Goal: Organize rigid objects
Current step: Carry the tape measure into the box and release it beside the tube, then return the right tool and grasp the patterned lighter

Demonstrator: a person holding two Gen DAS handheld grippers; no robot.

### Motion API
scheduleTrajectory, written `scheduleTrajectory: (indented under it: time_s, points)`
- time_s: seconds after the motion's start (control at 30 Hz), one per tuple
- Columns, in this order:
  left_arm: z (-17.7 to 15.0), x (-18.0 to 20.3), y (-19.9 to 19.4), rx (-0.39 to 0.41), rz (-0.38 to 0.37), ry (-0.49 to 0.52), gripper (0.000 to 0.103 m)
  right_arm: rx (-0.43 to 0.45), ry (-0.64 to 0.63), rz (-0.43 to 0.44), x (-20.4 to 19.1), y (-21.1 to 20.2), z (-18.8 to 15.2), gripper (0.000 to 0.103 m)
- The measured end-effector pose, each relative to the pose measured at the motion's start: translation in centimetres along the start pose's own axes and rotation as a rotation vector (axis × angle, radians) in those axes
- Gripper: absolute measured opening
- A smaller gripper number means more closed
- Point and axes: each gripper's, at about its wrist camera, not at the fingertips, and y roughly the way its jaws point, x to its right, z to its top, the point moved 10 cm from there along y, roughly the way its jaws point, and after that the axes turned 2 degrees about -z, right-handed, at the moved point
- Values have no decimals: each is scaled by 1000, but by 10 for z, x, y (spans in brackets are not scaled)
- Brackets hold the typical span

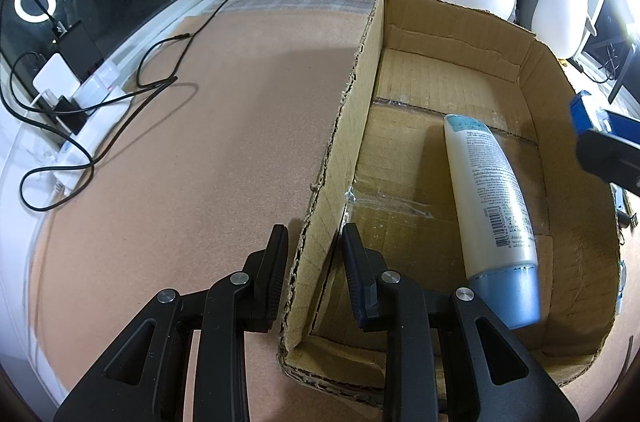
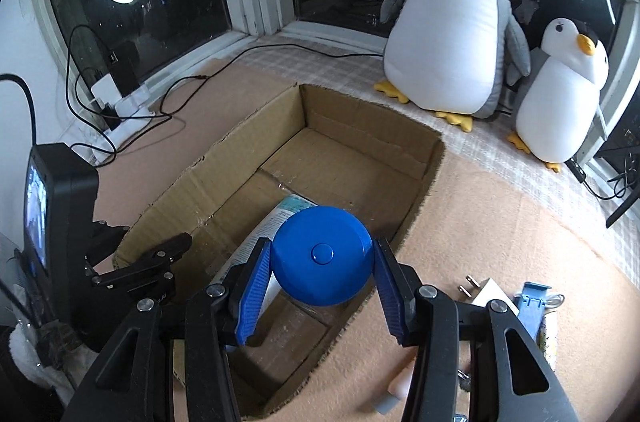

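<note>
Left tongs (image 1: 314, 242) apparently clamped, right tongs (image 2: 320, 262) gripping, both angled down.

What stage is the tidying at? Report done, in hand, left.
Done: one bottle lies inside the box. In hand: the left gripper is shut on the box wall; the right gripper holds a blue round case over the box. Left: a plug and a blue clip beside the box.

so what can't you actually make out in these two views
- Bottle: right wrist view, mostly hidden behind the blue round case held in the right gripper.
- Small items beside the box: right wrist view, covered by the gripper's arm and cut off low.
- Bottle label: left wrist view, print too small to read.
- Left gripper: shut on the box wall; pad contact is hidden.
</note>
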Motion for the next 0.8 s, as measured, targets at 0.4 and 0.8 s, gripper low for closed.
scheduleTrajectory:
  time_s: [0.4,0.8]
  points:
    - [-1,-1,0,3,1,2,26,10,-9,5,-7,0,2,65]
    - [-1,-1,0,3,0,2,26,25,17,13,4,-12,0,65]
